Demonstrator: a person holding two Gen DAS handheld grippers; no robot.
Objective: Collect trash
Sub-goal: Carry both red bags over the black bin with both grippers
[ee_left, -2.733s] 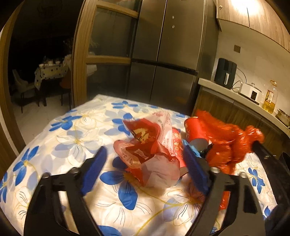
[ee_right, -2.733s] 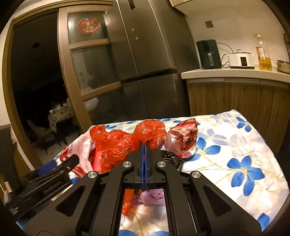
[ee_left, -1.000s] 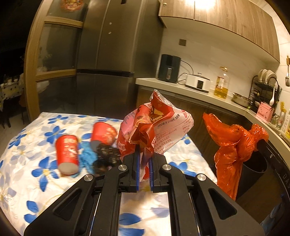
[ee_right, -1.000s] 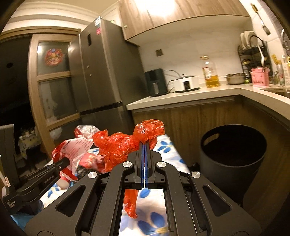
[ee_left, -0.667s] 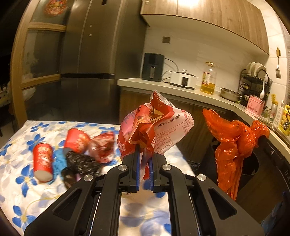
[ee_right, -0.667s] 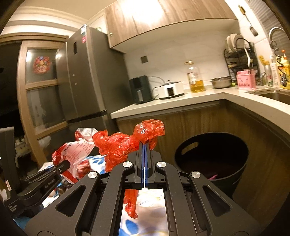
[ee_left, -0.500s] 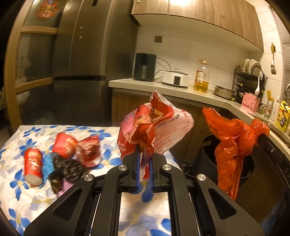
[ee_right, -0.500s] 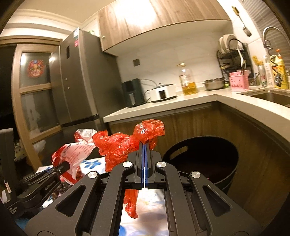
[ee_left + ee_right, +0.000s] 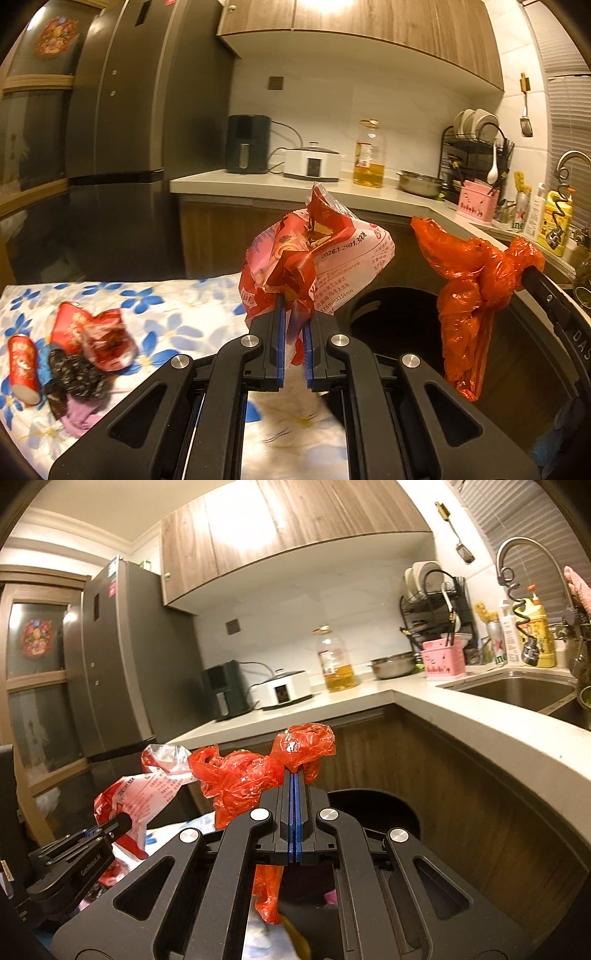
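Left gripper (image 9: 293, 314) is pinching the printed wrapper (image 9: 325, 258), right gripper (image 9: 293, 775) clamping the red bag (image 9: 255, 771). Bin (image 9: 373, 808) is sitting just ahead, below — I'd get fully over its mouth before letting go.

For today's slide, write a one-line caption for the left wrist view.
Left gripper clamps a crumpled red-and-white printed wrapper beside the round black trash bin.

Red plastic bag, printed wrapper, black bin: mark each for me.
red plastic bag (image 9: 240, 775), right wrist view, crumpled middle.
printed wrapper (image 9: 343, 266), left wrist view, white printed panel.
black bin (image 9: 384, 295), left wrist view, far rim.
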